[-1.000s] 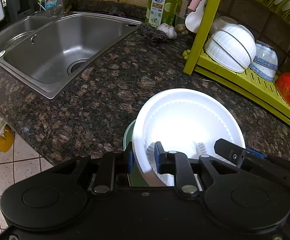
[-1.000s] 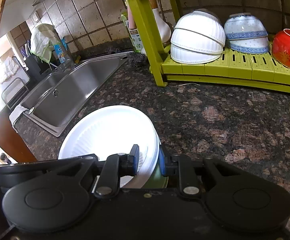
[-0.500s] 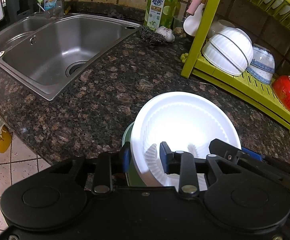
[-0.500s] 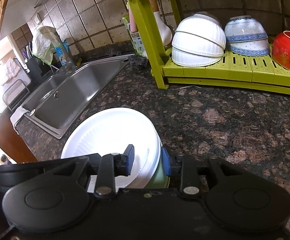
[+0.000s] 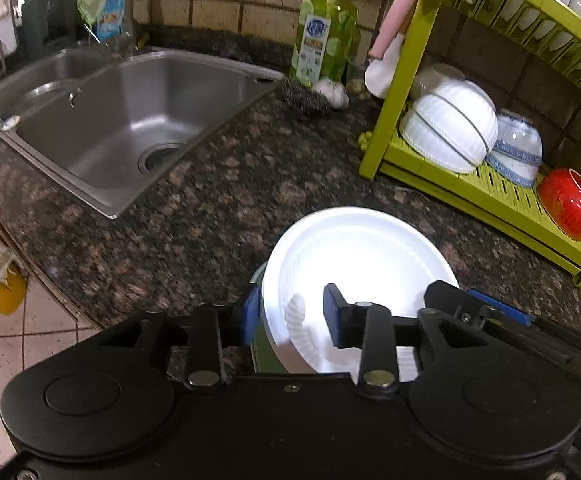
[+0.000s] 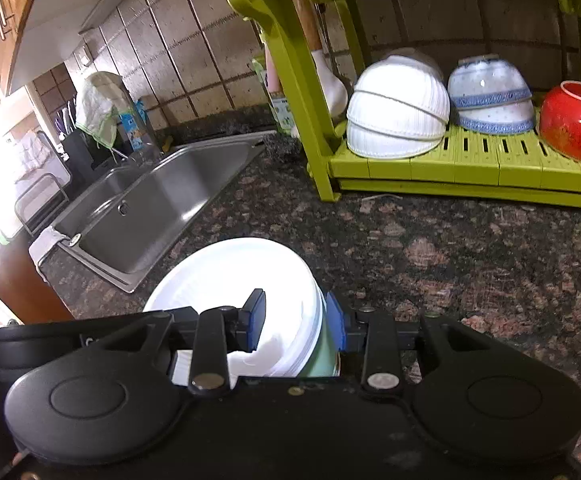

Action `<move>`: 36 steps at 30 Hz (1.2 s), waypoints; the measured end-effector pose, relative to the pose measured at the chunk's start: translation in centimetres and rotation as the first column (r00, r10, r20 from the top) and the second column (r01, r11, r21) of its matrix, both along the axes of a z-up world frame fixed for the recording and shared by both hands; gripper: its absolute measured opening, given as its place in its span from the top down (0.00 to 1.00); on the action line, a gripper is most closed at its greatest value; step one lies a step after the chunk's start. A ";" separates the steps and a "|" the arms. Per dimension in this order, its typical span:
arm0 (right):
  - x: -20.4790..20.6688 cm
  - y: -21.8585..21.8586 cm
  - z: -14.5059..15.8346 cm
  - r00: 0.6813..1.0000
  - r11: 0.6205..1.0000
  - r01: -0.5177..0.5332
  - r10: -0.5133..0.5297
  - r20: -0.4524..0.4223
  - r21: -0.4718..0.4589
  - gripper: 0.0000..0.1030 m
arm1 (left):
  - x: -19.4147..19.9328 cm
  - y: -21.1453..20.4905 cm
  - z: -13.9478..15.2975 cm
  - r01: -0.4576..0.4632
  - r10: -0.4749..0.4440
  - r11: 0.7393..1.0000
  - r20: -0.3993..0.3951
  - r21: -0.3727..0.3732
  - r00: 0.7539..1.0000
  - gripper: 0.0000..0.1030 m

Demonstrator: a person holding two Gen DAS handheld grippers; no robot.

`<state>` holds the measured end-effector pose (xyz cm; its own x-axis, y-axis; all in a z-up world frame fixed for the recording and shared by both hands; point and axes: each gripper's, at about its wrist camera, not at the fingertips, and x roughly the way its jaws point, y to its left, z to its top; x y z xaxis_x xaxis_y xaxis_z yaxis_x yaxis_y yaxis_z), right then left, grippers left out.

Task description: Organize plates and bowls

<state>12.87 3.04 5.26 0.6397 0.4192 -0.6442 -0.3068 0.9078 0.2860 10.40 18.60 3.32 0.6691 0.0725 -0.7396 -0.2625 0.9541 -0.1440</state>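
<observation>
A stack of white plates (image 5: 354,256) over a green dish (image 6: 324,360) sits above the granite counter (image 5: 218,208); the left gripper (image 5: 290,316) and right gripper (image 6: 296,326) each pinch opposite rims. Beyond stands a green rack (image 6: 450,168) holding white bowls (image 6: 398,120), blue-patterned bowls (image 6: 490,96) and a red bowl (image 6: 578,124). The steel sink (image 5: 130,120) lies left.

Near rim of white plate stack (image 5: 354,252) hidden behind left gripper (image 5: 292,314) body, green plate (image 6: 326,360) underneath mostly covered, soap bottle (image 5: 324,46) label illegible, upper rack (image 5: 530,20) cut off at frame top.
</observation>
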 end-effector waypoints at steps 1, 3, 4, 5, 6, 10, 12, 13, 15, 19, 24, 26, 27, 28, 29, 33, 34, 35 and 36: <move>-0.2 -0.1 0.2 1.000 1.000 -0.002 0.002 0.009 0.004 0.65 | -0.2 0.0 0.2 -0.007 0.007 1.000 0.009 0.009 1.000 0.54; -0.6 -0.4 0.6 1.000 1.000 -0.001 0.001 0.027 0.009 0.64 | -0.5 -0.2 0.5 -0.017 0.016 1.000 0.024 0.026 1.000 0.54; -0.8 -0.4 0.8 0.999 1.000 -0.001 0.001 0.035 0.008 0.64 | -0.7 -0.2 0.7 -0.021 0.020 0.999 0.032 0.032 0.999 0.54; -1.0 -0.6 1.0 0.999 1.000 -0.003 0.003 0.045 0.011 0.63 | -0.9 -0.2 0.9 -0.026 0.025 0.999 0.040 0.033 0.999 0.54; -1.2 -0.7 1.2 0.998 1.000 -0.004 0.003 0.055 0.013 0.62 | -1.0 -0.2 1.1 -0.031 0.029 0.999 0.047 0.034 0.998 0.54; -2.3 -1.5 2.0 0.996 1.000 -0.007 0.005 0.090 0.023 0.60 | -1.8 -0.6 2.0 -0.047 0.043 0.998 0.077 0.048 0.996 0.50; -2.9 -2.0 2.4 0.994 1.000 -0.007 0.004 0.106 0.026 0.59 | -2.2 -0.8 2.4 -0.056 0.051 0.997 0.092 0.051 0.994 0.46; -3.2 -2.3 2.6 0.993 1.000 -0.009 0.006 0.114 0.025 0.58 | -2.4 -0.9 2.6 -0.057 0.052 0.997 0.097 0.050 0.994 0.46; -3.9 -2.8 2.9 0.992 1.000 -0.008 0.005 0.126 0.022 0.57 | -2.9 -1.3 3.1 -0.061 0.055 0.997 0.108 0.053 0.993 0.46; -5.1 -3.8 3.2 0.991 1.000 -0.014 0.012 0.133 0.014 0.57 | -3.9 -2.2 3.4 -0.074 0.066 0.995 0.115 0.069 0.991 0.43; -6.8 -5.0 3.3 0.988 1.000 -0.016 0.020 0.151 -0.025 0.56 | -5.9 -3.7 3.0 -0.102 0.088 0.990 0.131 0.099 0.987 0.42; -7.4 -5.5 3.2 0.989 0.999 -0.023 0.028 0.147 -0.036 0.55 | -6.6 -4.3 2.9 -0.110 0.094 0.987 0.140 0.116 0.986 0.42; -7.6 -5.8 3.1 0.989 0.999 -0.023 0.028 0.144 -0.042 0.55 | -6.9 -4.7 2.7 -0.113 0.095 0.986 0.141 0.124 0.985 0.42; -7.8 -6.1 3.0 0.990 0.999 -0.018 0.024 0.141 -0.045 0.55 | -7.1 -4.9 2.6 -0.115 0.097 0.985 0.141 0.127 0.985 0.42; -8.0 -6.3 2.9 0.990 0.999 -0.014 0.020 0.139 -0.045 0.55 | -7.3 -5.1 2.5 -0.116 0.098 0.985 0.141 0.130 0.985 0.42; -8.4 -7.0 2.2 0.993 0.998 0.002 0.005 0.119 -0.064 0.55 | -8.0 -6.4 1.6 -0.117 0.096 0.981 0.133 0.156 0.986 0.42; -8.5 -7.2 2.0 0.993 0.998 0.004 0.004 0.116 -0.067 0.55 | -8.2 -6.7 1.3 -0.113 0.091 0.979 0.132 0.167 0.987 0.42; -8.7 -7.4 1.8 0.994 0.998 0.006 0.002 0.113 -0.069 0.55 | -8.3 -7.1 1.1 -0.107 0.085 0.978 0.130 0.177 0.988 0.42; -8.8 -7.5 1.7 0.994 0.998 0.009 -0.001 0.110 -0.070 0.55 | -8.4 -7.4 0.8 -0.102 0.079 0.977 0.128 0.185 0.989 0.42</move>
<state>4.10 -4.48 6.93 0.7104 0.3717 -0.5976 -0.3280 0.9262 0.1862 2.04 11.22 4.13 0.7357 0.2685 -0.6218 -0.3408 0.9401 0.0026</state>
